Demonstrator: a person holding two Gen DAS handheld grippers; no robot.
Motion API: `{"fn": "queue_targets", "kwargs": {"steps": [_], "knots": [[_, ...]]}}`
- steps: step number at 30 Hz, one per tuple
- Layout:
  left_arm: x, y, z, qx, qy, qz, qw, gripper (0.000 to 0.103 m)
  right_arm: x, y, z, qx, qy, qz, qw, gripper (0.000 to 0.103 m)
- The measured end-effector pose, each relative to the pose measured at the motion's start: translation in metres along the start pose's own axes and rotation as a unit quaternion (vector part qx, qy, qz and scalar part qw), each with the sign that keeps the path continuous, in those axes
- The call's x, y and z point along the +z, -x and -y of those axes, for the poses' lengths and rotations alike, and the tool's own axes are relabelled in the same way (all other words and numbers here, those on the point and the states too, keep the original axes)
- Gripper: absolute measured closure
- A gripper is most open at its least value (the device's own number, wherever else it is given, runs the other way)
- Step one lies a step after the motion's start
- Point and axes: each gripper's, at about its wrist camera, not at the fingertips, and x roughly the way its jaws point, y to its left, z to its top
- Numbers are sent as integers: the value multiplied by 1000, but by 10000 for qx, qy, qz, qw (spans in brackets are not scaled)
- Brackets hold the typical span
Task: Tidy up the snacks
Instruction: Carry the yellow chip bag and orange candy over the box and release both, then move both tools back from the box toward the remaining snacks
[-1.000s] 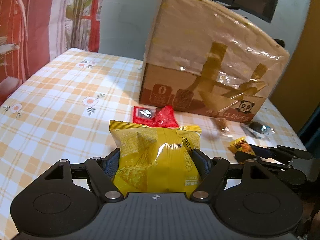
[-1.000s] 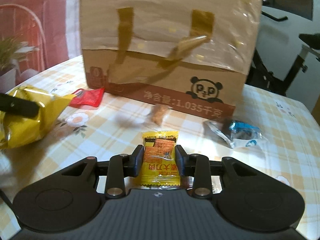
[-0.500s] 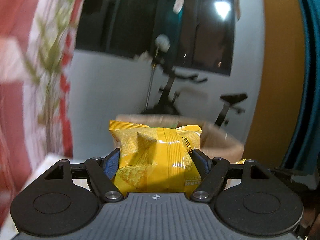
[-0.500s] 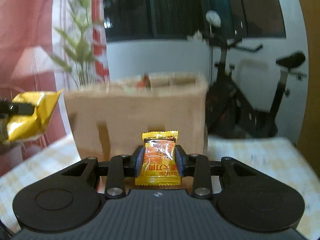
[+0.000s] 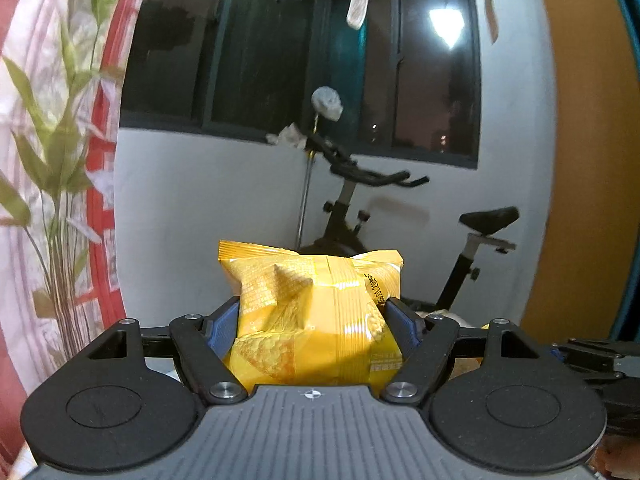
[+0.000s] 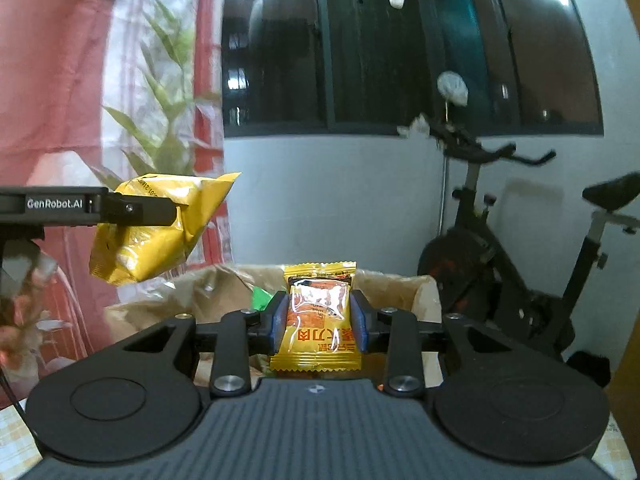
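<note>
My left gripper is shut on a yellow chip bag and holds it high in the air; the bag also shows in the right wrist view, up at the left. My right gripper is shut on a small yellow snack packet with a clear window. It hovers just above the open top of the brown cardboard box, which holds some wrappers, one of them green.
An exercise bike stands behind the box against a white wall under a dark window. A red and white curtain with leaf print hangs at the left. A strip of checked tablecloth shows at the lower left.
Both grippers have risen from the table with their snacks to above the box's open top. The views now look over the box at the wall and window.
</note>
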Motion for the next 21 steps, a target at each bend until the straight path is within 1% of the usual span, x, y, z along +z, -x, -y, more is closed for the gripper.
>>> {"fn": "queue_targets", "kwargs": {"steps": [3,5,10,12,14,17,21], "knots": [[-7,-13,-1,54,-109,-141,9998,25,-3,-17,9,-56,-186,-157,9997,68],[-11,-22,-4,65,-137,-257,9996,25,-6,-26,10,-101,-192,-292,9993,68],[-22,-35,-21,-53,-26,-678,9977,24,-15,-38,10,-69,-132,-546,9984,68],[-27,-38,-31,-92,97,-819,9965,22,-18,-41,10,-47,-213,-684,9974,65],[-30,-32,-35,-66,193,-845,9962,19,-21,-39,9,-55,-207,-720,9972,64],[-28,-21,-38,-37,162,-832,9964,19,-22,-31,4,-7,-149,-689,9975,58],[-22,-1,-42,-103,81,-743,9972,19,-22,-17,-1,-18,-131,-593,9982,58]]}}
